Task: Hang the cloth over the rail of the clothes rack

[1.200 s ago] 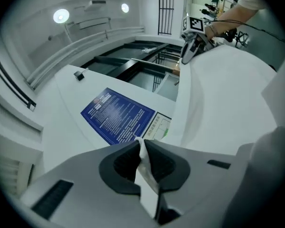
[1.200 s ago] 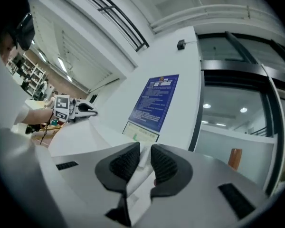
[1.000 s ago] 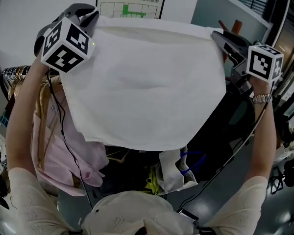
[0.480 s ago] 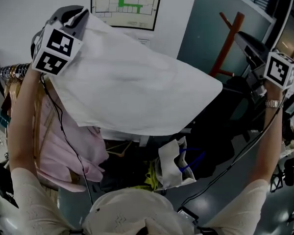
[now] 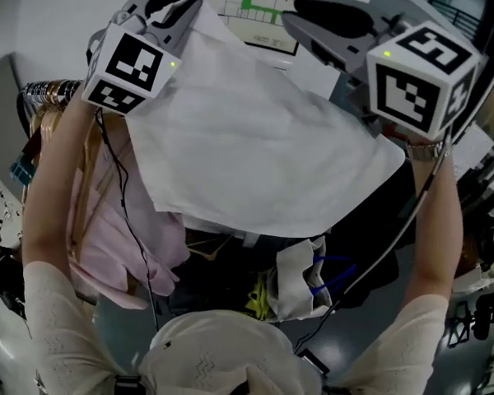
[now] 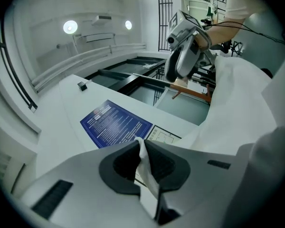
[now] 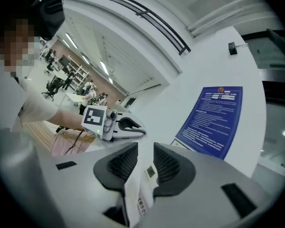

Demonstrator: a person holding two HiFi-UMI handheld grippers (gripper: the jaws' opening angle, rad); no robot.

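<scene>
Cloth white, thin, softly rumpled

A white cloth is held high between 2 grippers. The left gripper has its top corner; the right gripper lies at the cloth's upper edge, its grip not clear from here. Beneath the cloth, a pink garment hangs from a rail at the left, and a white bag sits lower down
</scene>
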